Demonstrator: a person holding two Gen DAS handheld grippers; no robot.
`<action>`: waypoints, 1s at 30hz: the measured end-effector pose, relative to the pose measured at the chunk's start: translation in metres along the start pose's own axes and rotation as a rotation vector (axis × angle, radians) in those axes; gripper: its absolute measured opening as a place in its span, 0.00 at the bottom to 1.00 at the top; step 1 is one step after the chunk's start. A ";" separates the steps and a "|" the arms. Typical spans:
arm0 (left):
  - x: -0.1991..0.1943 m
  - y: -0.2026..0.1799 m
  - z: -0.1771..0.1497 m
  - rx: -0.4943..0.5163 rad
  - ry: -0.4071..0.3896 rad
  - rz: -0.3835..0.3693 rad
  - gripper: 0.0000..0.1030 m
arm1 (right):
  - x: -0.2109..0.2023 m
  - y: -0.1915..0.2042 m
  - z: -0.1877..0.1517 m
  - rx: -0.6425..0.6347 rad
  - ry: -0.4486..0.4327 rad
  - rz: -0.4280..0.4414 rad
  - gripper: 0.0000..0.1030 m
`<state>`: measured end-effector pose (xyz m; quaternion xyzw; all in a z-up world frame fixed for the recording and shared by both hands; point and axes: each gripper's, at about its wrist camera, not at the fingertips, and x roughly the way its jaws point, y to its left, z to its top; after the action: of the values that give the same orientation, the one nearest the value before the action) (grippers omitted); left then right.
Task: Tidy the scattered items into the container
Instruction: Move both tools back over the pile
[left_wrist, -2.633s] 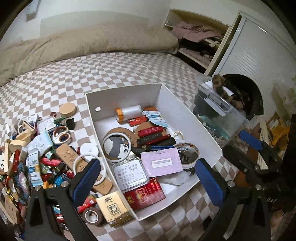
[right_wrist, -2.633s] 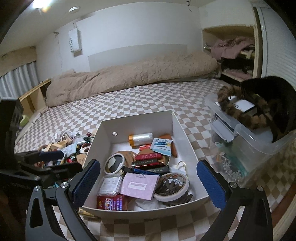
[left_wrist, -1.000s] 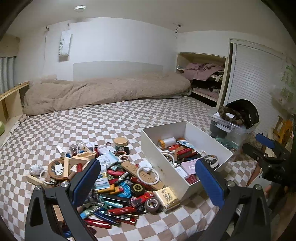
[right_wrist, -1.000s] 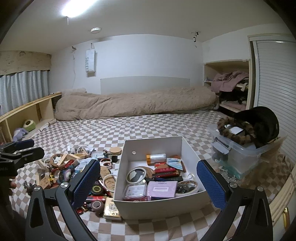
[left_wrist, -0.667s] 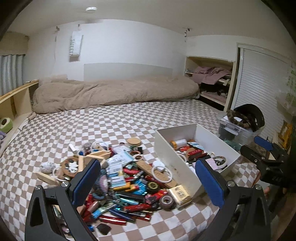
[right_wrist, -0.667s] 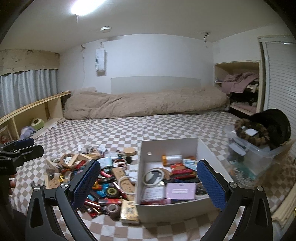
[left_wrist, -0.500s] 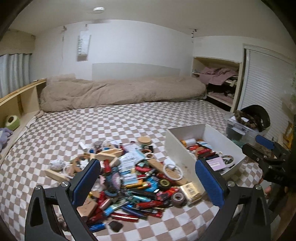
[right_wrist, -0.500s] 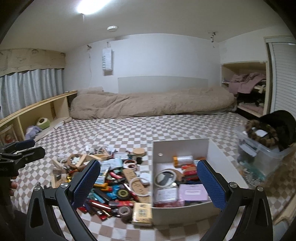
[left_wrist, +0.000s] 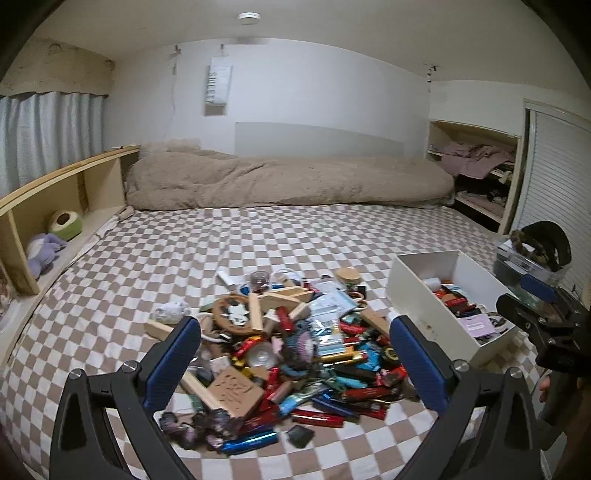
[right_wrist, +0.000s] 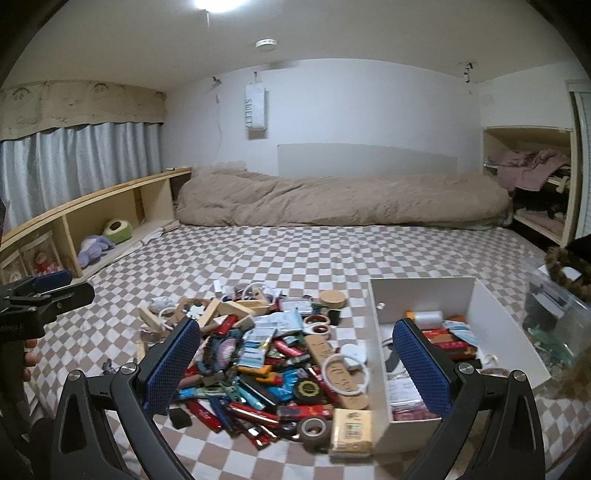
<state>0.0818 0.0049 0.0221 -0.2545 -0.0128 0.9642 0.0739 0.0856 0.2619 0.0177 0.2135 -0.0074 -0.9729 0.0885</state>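
both cameras now sit further back and further left than a moment ago, so the white container (left_wrist: 417, 291) has slid to the right side of each view and the heap of scattered items (left_wrist: 291, 350) fills the middle. left gripper (left_wrist: 295, 358) hangs above the near edge of that heap with its blue-padded fingers (left_wrist: 173, 362) spread wide and nothing between them. right gripper (right_wrist: 297, 363) is likewise spread apart and empty, one finger over the heap, the other in front of the container's left wall (right_wrist: 378, 354).

the heap lies on the checkered bedspread (left_wrist: 221, 243), just left of the container; a tan box (right_wrist: 351, 430) and a roll of tape (right_wrist: 314, 430) rest against the container's near corner. inside the container lie a pink card (left_wrist: 476, 326) and red packets (right_wrist: 448, 345). a clear plastic bin (right_wrist: 557, 317) stands beyond it to the right, and a beige duvet (right_wrist: 332, 201) lies along the far wall.
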 end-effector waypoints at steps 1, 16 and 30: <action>0.000 0.003 -0.001 -0.003 0.000 0.005 1.00 | 0.002 0.003 0.000 -0.003 0.002 0.004 1.00; 0.024 0.052 -0.037 -0.087 0.104 0.044 1.00 | 0.041 0.034 -0.023 -0.027 0.105 0.065 1.00; 0.073 0.079 -0.114 -0.206 0.314 0.068 1.00 | 0.086 0.050 -0.084 -0.012 0.288 0.105 1.00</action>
<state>0.0642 -0.0639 -0.1174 -0.4084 -0.0911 0.9081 0.0160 0.0526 0.1997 -0.0915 0.3495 0.0002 -0.9263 0.1408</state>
